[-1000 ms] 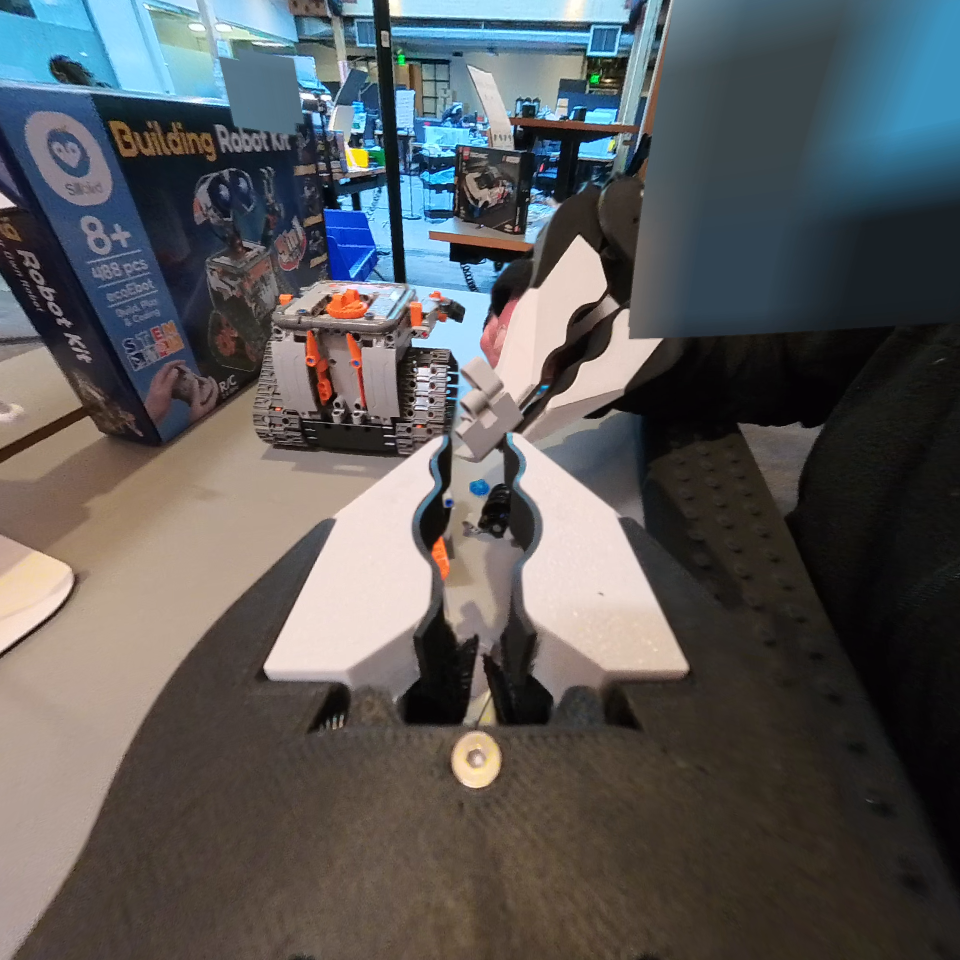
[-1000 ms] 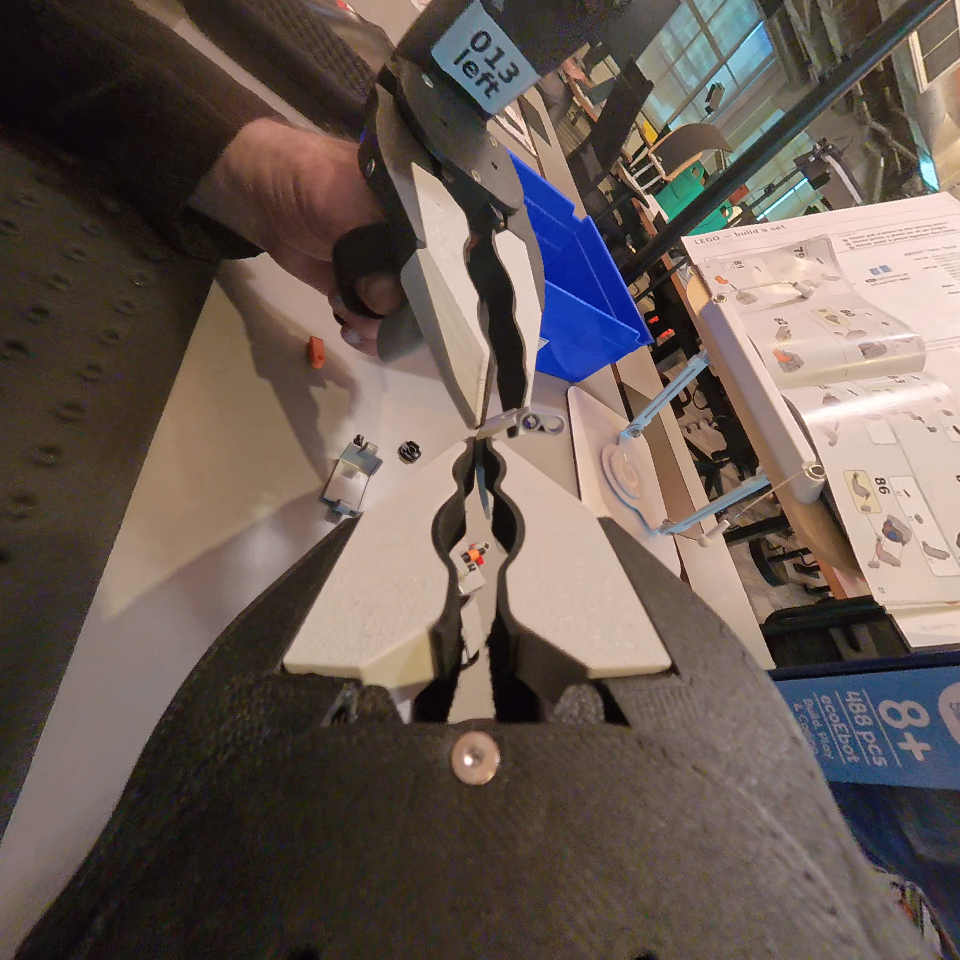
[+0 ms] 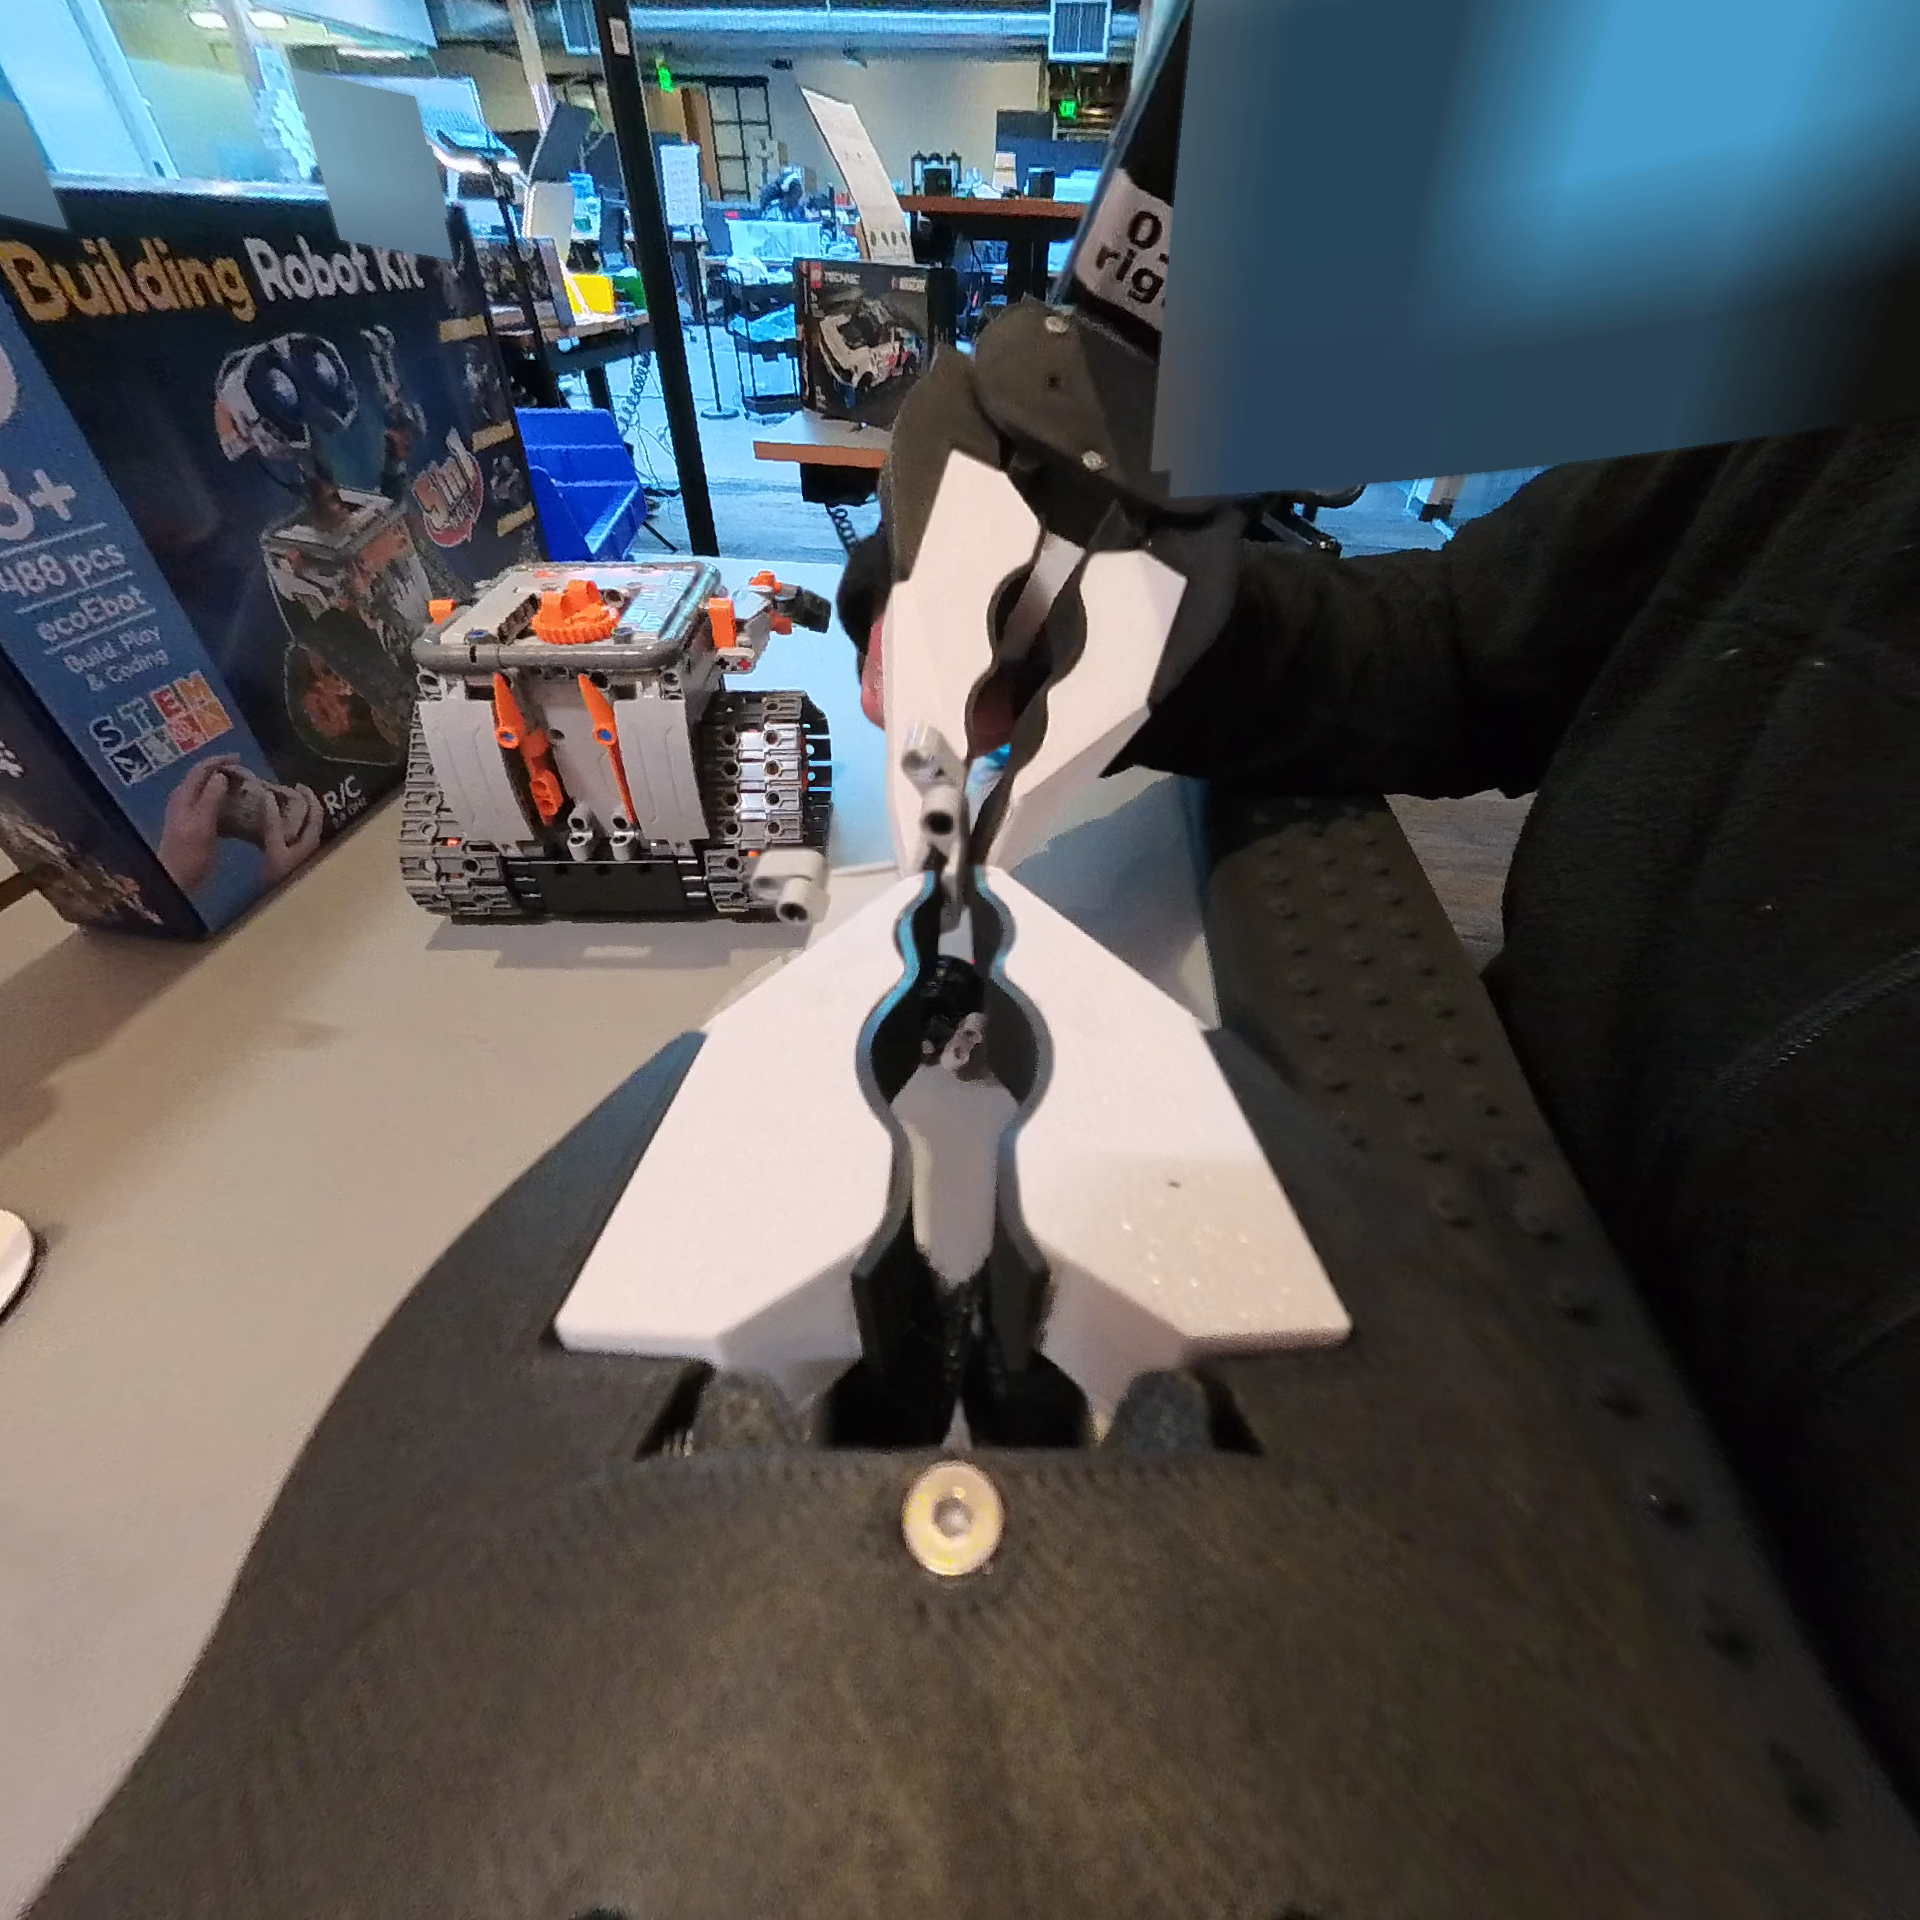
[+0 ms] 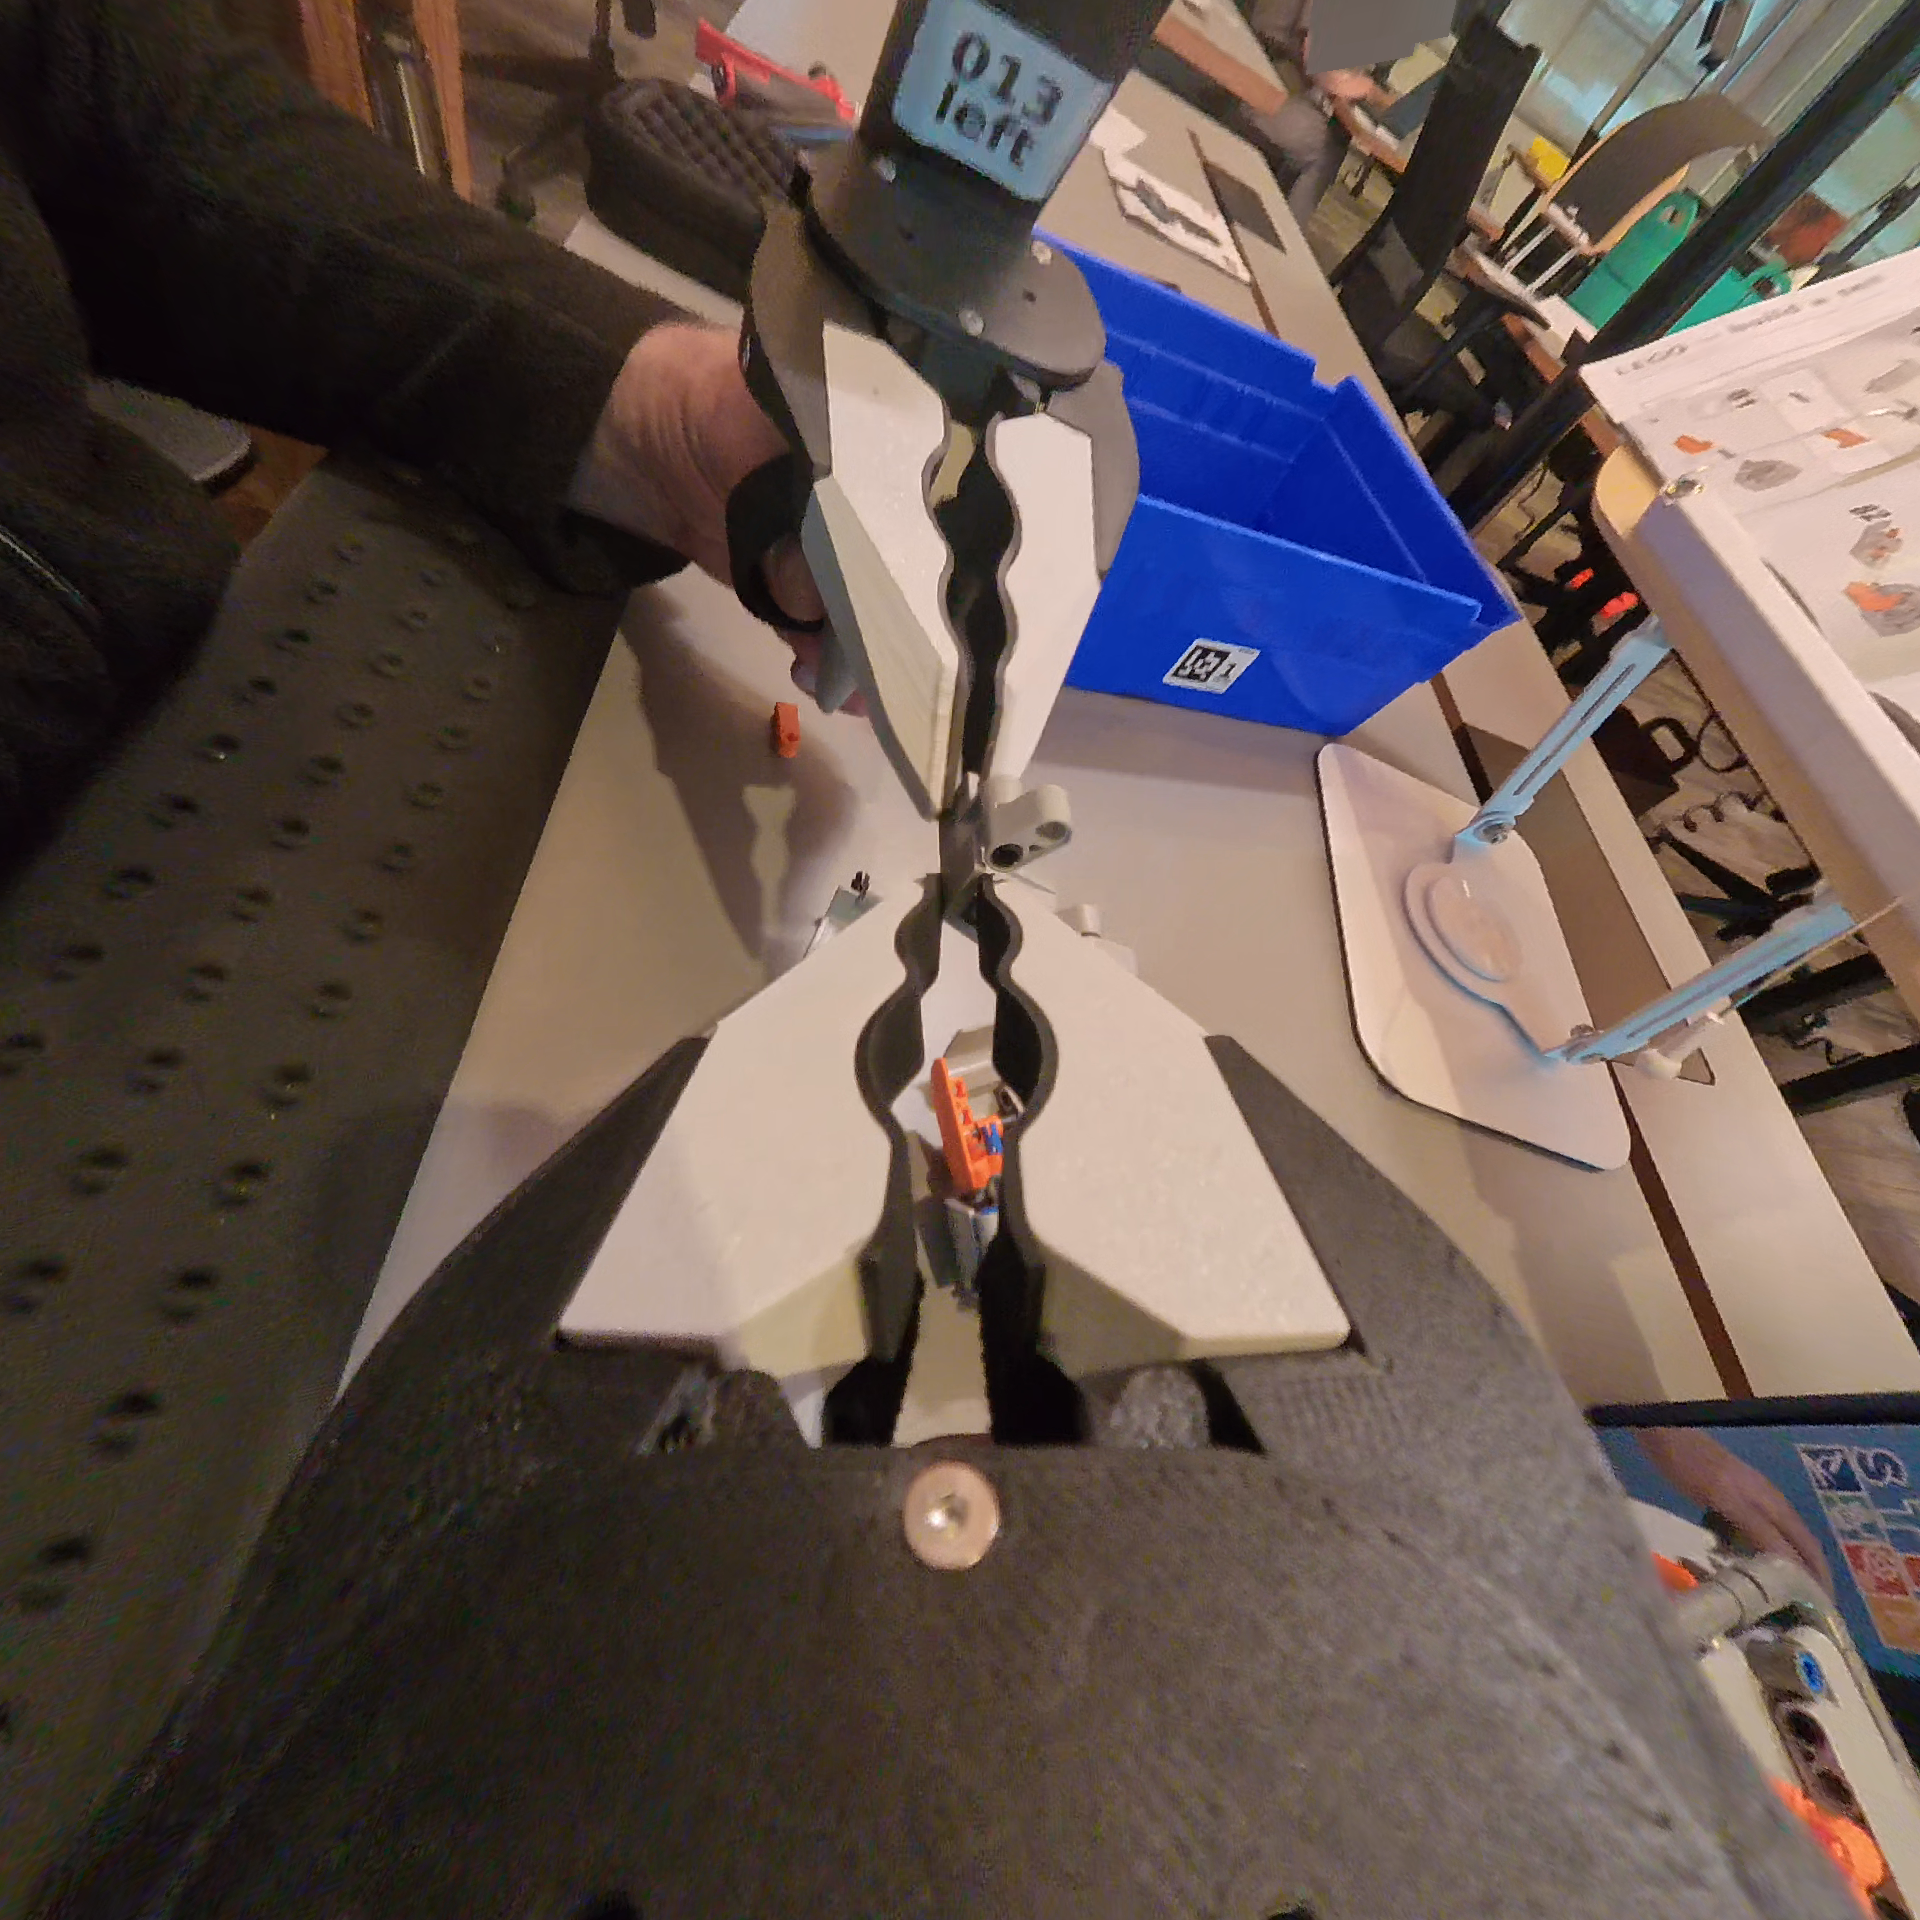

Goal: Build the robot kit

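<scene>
My left gripper [image 3: 951, 896] and my right gripper [image 4: 961, 896] meet tip to tip above the grey table [image 3: 260, 1091]. Both are shut on one small grey connector piece [image 3: 933, 795]. In the right wrist view the connector [image 4: 1023, 826] sticks out to the right of the two sets of tips, on a dark stub pinched between them. The right gripper [image 3: 961, 847] comes down from above in the left wrist view. The left gripper [image 4: 958, 805] does the same in the right wrist view, held by a hand [image 4: 686, 447]. Which part each gripper pinches is hard to tell.
A tracked grey and orange robot model [image 3: 613, 748] stands ahead left, with a loose grey connector [image 3: 790, 883] by its track and the kit box [image 3: 208, 520] behind it. A blue bin [image 4: 1247, 520], a white stand base [image 4: 1455, 987], an instruction booklet [image 4: 1766, 416] and a small orange part [image 4: 785, 727] are also there. Only a small space, under 4 cm, lies between the two pairs of fingers. From either gripper's tips it is about 35 centimetres to the white stand base [image 4: 1455, 987].
Both grippers have swung so the other one now comes more steeply from above. The connector has turned between the tips. The left gripper sits closer to the robot model.
</scene>
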The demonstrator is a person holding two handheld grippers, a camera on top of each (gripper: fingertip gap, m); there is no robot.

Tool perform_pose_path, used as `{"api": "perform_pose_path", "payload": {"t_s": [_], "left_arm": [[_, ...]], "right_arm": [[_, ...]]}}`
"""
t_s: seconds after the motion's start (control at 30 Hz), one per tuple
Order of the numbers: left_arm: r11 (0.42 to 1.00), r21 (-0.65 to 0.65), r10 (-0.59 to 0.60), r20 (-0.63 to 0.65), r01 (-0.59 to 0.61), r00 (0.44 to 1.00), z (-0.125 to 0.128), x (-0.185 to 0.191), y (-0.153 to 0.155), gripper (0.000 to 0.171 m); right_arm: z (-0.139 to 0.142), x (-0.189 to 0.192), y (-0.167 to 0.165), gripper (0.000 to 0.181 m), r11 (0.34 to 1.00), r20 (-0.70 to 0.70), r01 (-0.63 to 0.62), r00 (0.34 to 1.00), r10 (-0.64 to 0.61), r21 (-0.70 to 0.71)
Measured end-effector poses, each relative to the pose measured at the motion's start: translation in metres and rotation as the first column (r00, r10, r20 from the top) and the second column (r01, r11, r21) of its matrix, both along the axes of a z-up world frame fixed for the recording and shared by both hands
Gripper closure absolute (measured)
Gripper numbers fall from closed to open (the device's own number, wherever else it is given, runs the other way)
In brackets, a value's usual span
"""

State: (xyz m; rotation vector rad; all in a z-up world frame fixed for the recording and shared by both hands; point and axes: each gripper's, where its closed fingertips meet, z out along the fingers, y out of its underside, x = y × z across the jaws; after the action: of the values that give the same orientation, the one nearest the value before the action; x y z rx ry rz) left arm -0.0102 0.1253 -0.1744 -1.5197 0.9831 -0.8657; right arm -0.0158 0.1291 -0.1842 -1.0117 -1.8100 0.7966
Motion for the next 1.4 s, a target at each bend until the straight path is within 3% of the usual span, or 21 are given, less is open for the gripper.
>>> {"api": "perform_pose_path", "payload": {"t_s": [0.1,0.23,0.53,0.77,1.0,1.17,1.4], "left_arm": [[0.998,0.012,0.055,-0.009,-0.055,0.998,0.005,-0.010,0.006,0.160],[0.987,0.057,0.148,0.013,-0.148,0.989,0.019,-0.027,0.013,0.161],[0.940,0.075,0.342,-0.155,-0.334,0.927,0.005,-0.056,0.032,0.160],[0.949,-0.031,0.273,-0.420,-0.314,0.865,-0.044,-0.059,0.024,0.152],[0.936,-0.189,0.135,-0.583,-0.296,0.801,-0.085,-0.063,-0.001,0.143],[0.905,-0.296,0.049,-0.640,-0.306,0.766,-0.112,-0.060,-0.010,0.137],[0.896,-0.328,0.020,-0.642,-0.298,0.767,-0.124,-0.055,-0.008,0.160]], "right_arm": [[-0.017,0.005,-0.001,0.178,1.000,0.111,-0.017,0.994,0.015,0.018],[-0.046,0.015,-0.009,0.178,0.997,0.291,-0.063,0.956,0.045,0.052],[-0.103,0.037,-0.034,0.177,0.984,0.606,-0.169,0.789,0.107,0.046],[-0.105,0.032,-0.035,0.165,0.988,0.590,-0.152,0.801,0.103,0.034],[-0.084,0.033,-0.026,0.164,0.993,0.515,-0.111,0.850,0.110,-0.029],[-0.085,0.030,-0.022,0.165,0.995,0.509,-0.098,0.856,0.093,-0.017],[-0.076,0.025,-0.016,0.167,0.997,0.460,-0.070,0.885,0.076,-0.029]]}}
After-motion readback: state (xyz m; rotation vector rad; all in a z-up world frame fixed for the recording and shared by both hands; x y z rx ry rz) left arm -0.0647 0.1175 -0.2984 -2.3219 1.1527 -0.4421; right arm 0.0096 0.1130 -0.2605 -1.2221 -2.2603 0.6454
